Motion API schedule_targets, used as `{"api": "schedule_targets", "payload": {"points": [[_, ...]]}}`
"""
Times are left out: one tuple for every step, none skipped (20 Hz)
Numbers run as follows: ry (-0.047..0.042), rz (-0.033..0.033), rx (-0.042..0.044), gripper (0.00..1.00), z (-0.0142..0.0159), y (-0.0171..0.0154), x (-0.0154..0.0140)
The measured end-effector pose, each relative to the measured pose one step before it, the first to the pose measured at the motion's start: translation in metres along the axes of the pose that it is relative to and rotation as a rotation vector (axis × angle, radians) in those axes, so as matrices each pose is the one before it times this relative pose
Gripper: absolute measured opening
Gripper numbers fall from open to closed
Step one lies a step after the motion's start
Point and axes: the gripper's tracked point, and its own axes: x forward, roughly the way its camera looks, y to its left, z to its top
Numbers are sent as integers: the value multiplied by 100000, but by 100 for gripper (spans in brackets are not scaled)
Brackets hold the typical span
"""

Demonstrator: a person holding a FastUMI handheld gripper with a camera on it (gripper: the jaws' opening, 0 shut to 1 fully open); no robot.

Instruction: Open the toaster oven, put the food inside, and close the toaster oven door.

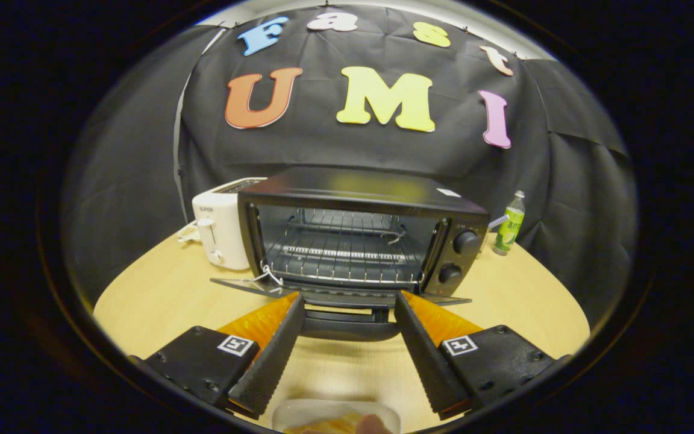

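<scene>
Toaster oven (359,241), centre frame: door (335,296) dropped flat, rack bare. Gripper (350,300) spread wide, empty, tips at door's front edge.

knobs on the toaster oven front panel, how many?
2, stacked on the toaster oven panel right of the cavity: upper knob, lower knob. Open gripper fingers reach its dropped door.

The tool (350,304) has two long wedge-shaped fingers (268,355) whose inner faces are ribbed. Each is mounted on a flat black block with small screws at its corners, and each block carries a square white marker tag, its pattern too small to make out clearly.
</scene>
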Motion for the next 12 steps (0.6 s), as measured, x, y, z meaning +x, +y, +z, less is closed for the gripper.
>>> {"api": "schedule_targets", "payload": {"points": [[1371, 785, 1070, 99, -721, 100, -183], [1242, 977, 1138, 98, -584, 53, -50], [2354, 1055, 1168, 98, -734, 19, -6], [3238, 965, 1152, 99, -876, 2, 35], [3189, 966, 1096, 98, -842, 74, 25], [2477, 713, 713, 98, -512, 77, 229], [1518, 501, 190, 98, -647, 53, -10], [884, 333, -97, 98, -400, 10, 1], [1026, 304, 274, 98, -568, -7, 179], [1643, 394, 772, 98, -444, 26, 117], [1190, 492, 839, 98, -314, 76, 94], [149, 284, 392, 98, 18, 56, -9]]}}
